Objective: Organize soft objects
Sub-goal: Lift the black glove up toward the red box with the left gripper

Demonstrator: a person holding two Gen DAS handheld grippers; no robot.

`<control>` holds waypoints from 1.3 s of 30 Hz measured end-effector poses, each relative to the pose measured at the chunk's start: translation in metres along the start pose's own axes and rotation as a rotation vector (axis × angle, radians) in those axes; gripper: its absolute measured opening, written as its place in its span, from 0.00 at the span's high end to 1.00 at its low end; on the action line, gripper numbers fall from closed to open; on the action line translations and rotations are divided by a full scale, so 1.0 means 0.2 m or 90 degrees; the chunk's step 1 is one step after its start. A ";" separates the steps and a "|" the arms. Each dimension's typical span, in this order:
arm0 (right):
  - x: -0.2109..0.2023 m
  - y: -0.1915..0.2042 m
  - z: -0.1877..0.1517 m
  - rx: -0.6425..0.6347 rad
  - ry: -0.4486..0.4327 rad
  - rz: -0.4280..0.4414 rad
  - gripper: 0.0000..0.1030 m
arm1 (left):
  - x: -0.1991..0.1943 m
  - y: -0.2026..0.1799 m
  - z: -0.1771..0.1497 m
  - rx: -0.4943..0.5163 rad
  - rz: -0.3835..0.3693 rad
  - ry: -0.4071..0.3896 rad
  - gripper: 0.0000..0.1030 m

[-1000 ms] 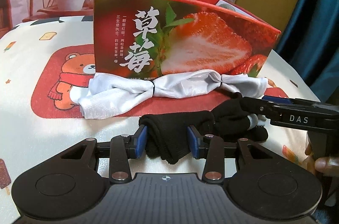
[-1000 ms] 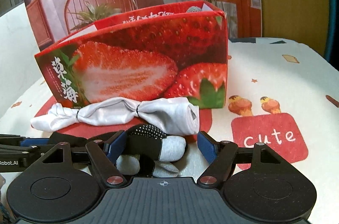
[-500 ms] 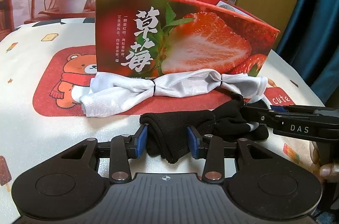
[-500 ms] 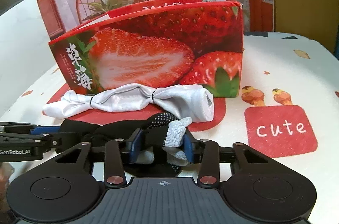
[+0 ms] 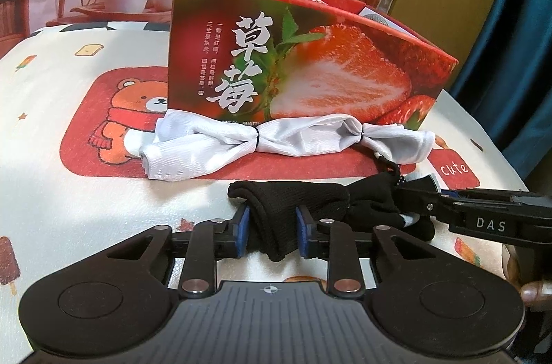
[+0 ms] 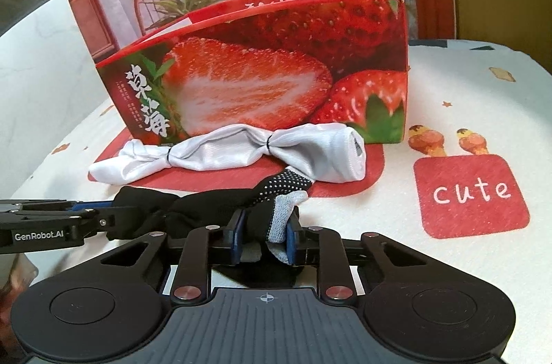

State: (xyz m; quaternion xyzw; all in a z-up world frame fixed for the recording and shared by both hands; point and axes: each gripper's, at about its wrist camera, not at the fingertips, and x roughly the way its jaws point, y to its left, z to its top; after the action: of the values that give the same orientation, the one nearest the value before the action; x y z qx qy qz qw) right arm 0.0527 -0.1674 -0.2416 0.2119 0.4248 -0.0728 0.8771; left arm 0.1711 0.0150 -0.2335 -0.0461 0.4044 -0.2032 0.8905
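Left wrist view: the strawberry box [image 5: 310, 53] stands open-topped at the back of the cloth-covered worktop [image 5: 51, 174], with the white tied bundle [image 5: 276, 140] lying along its foot. In front of that, nearer the tongs, the black sock [image 5: 293, 205] lies across the view — its long axis runs side to side, parallel to the box front. Each end is taken: the left tongs [image 5: 270, 231] are clamped on its folded end, and the right tongs [image 6: 264, 238] are clamped on its grey toe end, so neither hand is the nearer. The box sits straight beyond and above the sock, so the coming move looks like a joint lift up and forward over the rim. Both pairs of tongs have just been closing — the right pair stood wide around the toe a second ago, and the box now looks slightly further off.
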 end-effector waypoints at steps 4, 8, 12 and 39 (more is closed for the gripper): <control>-0.02 0.03 0.00 -0.008 0.000 0.016 0.82 | -0.03 -0.01 0.01 0.008 0.010 -0.013 0.81; -0.07 0.08 0.00 -0.032 -0.035 0.040 0.82 | -0.11 -0.03 0.03 0.020 0.021 -0.051 0.82; -0.15 0.14 0.03 -0.064 -0.089 0.053 0.83 | -0.20 -0.05 0.07 0.029 0.029 -0.100 0.82; -0.33 0.12 0.55 -0.091 -0.254 0.060 0.82 | -0.39 -0.19 0.54 0.095 0.019 -0.260 0.82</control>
State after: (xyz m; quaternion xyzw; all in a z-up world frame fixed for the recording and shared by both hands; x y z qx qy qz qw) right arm 0.0974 -0.1977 -0.1225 0.1499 0.2363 -0.0419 0.9591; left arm 0.1931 0.0027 -0.0973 -0.0141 0.2000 -0.2057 0.9579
